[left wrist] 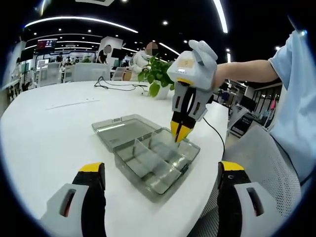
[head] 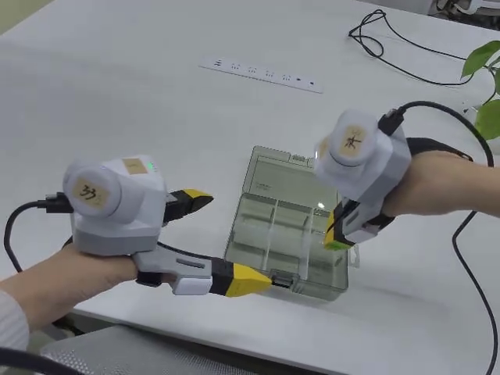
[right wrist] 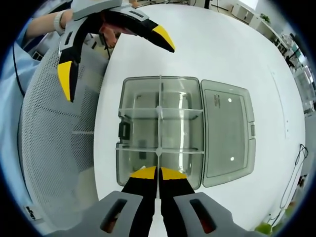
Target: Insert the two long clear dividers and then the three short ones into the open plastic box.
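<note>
**Right gripper**: fingers pressed together, apparently nipping the top edge of a short divider. The clear plastic makes the contact hard to confirm. This divider sits directly under the fingertips, in the end section of the box nearest them. Its long axis runs straight ahead from the fingertips, down the box's midline.

**Dividers already in place:** two long dividers cross the box at right angles to the fingers' line, both beyond the tips. Two more short dividers stand ahead in line with the pinched one, one in each section further on.

**Left gripper**: fingers spread wide and holding nothing. It is off the box's latch side, with one fingertip near the wall. It is clearly the farther of the two from the divider.

**Assessment:** this looks like the last piece. The coming move depends on the divider staying upright and on the midline, so any push should go straight down along the fingers. A sideways lean could spring it out of its slots.

**Surface:** white table, smooth and bare around the box. The lid lies open and flat, to the right of the fingertips in the right gripper view.

**Room:** a power strip, a cable and a plant sit well beyond the box. A mesh chair is at the table's edge.
</note>
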A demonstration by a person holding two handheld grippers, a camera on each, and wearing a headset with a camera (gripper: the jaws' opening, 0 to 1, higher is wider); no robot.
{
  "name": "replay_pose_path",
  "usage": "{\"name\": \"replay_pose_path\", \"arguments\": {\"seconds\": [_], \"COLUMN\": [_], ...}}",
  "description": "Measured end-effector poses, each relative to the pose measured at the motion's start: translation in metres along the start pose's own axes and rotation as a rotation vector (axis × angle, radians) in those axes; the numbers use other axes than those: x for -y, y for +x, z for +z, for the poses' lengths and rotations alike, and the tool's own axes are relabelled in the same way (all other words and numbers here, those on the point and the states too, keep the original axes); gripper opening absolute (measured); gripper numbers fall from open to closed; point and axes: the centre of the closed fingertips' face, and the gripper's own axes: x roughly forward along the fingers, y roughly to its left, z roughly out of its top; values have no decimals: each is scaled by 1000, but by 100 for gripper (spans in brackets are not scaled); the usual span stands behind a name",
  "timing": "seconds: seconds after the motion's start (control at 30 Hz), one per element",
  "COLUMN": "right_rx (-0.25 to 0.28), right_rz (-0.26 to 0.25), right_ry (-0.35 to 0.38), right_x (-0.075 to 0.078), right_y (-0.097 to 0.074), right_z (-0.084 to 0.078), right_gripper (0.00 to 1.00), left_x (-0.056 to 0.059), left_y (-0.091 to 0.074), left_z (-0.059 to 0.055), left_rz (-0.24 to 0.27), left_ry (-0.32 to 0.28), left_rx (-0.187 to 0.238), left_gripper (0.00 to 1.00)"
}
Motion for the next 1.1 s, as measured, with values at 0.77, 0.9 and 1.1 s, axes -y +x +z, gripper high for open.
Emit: {"name": "replay_pose_path", "arguments": {"seconds": [0.77, 0.9, 1.1], "right_rx": [-1, -2, 30], "right_rz": [-20, -22, -18], "right_ry": [22, 12, -22], "right_x": [2, 3, 3], "right_y": [16, 17, 18], "right_z": [-5, -5, -5], "right_gripper": [2, 2, 3], "left_x": [1, -2, -2], "left_y": [4, 4, 4], "left_z": [9, 10, 11], "left_rz": [-5, -2, 0], "left_ry": [9, 10, 9], "left_rx": [12, 13, 14], "left_gripper": [95, 94, 94]}}
